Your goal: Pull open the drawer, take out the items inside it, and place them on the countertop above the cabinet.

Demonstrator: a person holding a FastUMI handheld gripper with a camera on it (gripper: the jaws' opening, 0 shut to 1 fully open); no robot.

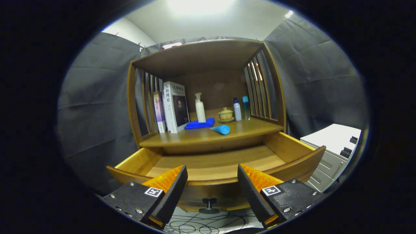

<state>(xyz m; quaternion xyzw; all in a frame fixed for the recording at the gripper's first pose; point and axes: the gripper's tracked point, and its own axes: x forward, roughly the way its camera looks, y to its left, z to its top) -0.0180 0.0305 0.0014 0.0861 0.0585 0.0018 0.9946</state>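
Gripper view looks straight at a wooden cabinet whose drawer (214,162) is pulled well out, its curved front just beyond the fingertips and its knob (209,204) hanging below and between them. The gripper (213,182) is spread wide with nothing between its fingers. What shows of the drawer floor is bare wood; the strip nearest the front panel is hidden behind that panel and the fingers, so whether anything is left there cannot be told. On the countertop (240,128) above lie a blue cone-shaped item (221,129) near its front edge and a blue cloth (200,123) further back, touching the foot of a white pump bottle (200,109). Books (172,107) stand to the left of these, a small lidded cup (225,114) and two bottles (241,109) to the right.

Judging by this, the emptying seems nearly or wholly done. To finish well, the holder would do best to tip the gripper down over the drawer front and check the hidden strip, keeping the fingers apart and clear of the panel.
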